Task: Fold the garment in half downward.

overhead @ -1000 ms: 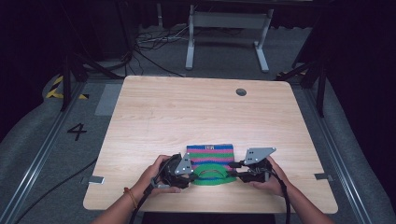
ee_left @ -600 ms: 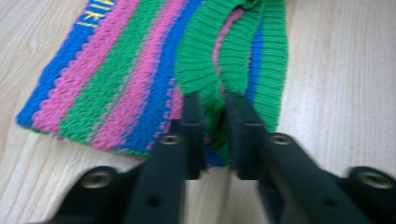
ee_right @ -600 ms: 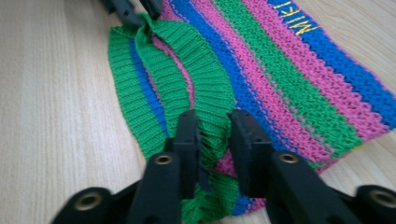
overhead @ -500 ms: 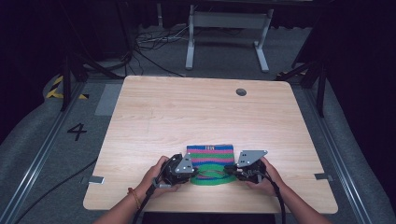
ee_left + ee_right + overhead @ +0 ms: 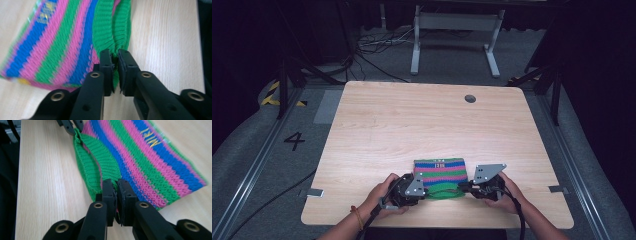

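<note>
Striped knit cloth [image 5: 439, 176]: we clamp its green near hem, left gripper [image 5: 114, 65] and right gripper [image 5: 115, 187] at opposite corners; hem's long axis spans between them

Striped knit cloth [image 5: 439, 175], bands of green, pink and blue, lying flat at the table's 6 o'clock edge, green hem lifted slightly

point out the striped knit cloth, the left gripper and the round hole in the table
striped knit cloth [image 5: 441, 170], high view, on its middle stripes
left gripper [image 5: 114, 56], left gripper view, between the tips of its jaws
round hole [image 5: 470, 98], high view, on its centre
</note>
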Tool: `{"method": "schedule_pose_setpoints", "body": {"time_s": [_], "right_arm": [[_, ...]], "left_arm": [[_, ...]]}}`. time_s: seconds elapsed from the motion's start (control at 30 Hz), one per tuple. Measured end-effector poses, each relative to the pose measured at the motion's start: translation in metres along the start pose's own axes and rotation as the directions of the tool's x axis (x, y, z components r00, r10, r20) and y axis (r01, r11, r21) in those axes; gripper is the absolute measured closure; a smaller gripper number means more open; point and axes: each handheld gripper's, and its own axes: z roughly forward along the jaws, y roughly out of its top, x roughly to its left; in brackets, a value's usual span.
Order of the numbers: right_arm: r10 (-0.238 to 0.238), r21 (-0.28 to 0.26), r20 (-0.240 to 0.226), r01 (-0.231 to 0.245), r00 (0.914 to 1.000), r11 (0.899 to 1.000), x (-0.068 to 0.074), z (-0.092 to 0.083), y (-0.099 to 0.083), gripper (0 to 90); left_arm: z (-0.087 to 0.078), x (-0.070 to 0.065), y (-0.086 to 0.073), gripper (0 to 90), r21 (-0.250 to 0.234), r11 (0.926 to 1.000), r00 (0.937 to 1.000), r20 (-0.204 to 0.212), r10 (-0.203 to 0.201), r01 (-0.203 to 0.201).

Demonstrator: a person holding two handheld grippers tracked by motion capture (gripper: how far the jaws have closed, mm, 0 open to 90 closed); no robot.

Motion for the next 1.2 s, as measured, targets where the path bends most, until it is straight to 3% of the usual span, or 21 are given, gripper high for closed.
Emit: {"method": "schedule_pose_setpoints", "body": {"time_s": [0.07, 0.23, 0.33, 0.57, 0.67, 0.83, 0.9, 1.0, 1.1, 1.2], "right_arm": [[-0.004, 0.018, 0.009, 0.004, 1.0, 1.0, 0.001, 0.005, -0.005, 82.8], [0.032, -0.009, 0.02, -0.031, 0.9993, 0.999, -0.001, 0.009, -0.008, 81.7], [0.037, -0.023, 0.046, -0.036, 0.9982, 0.999, -0.001, 0.012, -0.008, 82.0], [0.064, -0.033, 0.069, -0.062, 0.9956, 0.998, -0.009, 0.016, -0.006, 81.9], [0.057, -0.025, 0.073, -0.056, 0.9957, 0.998, -0.009, 0.015, -0.004, 79.5], [0.044, -0.018, 0.088, -0.042, 0.9952, 0.999, -0.006, 0.01, -0.002, 74.0], [0.036, -0.015, 0.086, -0.035, 0.9957, 0.999, -0.007, 0.006, -0.001, 72.8], [0.044, -0.012, 0.072, -0.043, 0.9964, 0.999, -0.007, -0.001, 0.0, 67.3], [0.039, 0.014, 0.071, -0.04, 0.9967, 0.999, -0.007, -0.009, -0.002, 62.8], [0.039, 0.023, 0.088, -0.041, 0.9953, 0.999, -0.007, -0.015, -0.004, 59.4]], "left_arm": [[0.001, 0.001, -0.002, 80.5, -0.012, 0.9998, 0.9998, -0.005, -0.017, 0.017], [0.002, 0.009, -0.01, 80.6, -0.044, 0.9984, 0.9984, -0.041, -0.038, 0.036], [0.003, 0.019, -0.013, 81.8, -0.069, 0.9942, 0.996, -0.028, -0.085, 0.083], [0.004, 0.031, -0.014, 81.4, -0.079, 0.9914, 0.9942, -0.021, -0.106, 0.104], [0.004, 0.032, -0.017, 78.7, -0.109, 0.9839, 0.9897, -0.008, -0.143, 0.141], [-0.003, 0.026, -0.014, 69.0, -0.101, 0.9875, 0.9924, -0.012, -0.122, 0.121], [-0.008, 0.025, -0.013, 64.1, -0.078, 0.9908, 0.9931, -0.032, -0.113, 0.11], [-0.016, 0.026, -0.014, 57.1, -0.077, 0.9877, 0.989, -0.049, -0.14, 0.136], [-0.025, 0.027, -0.017, 49.6, -0.052, 0.9888, 0.9847, -0.098, -0.144, 0.14], [-0.03, 0.028, -0.021, 43.3, -0.03, 0.9893, 0.9846, -0.098, -0.145, 0.142]]}}
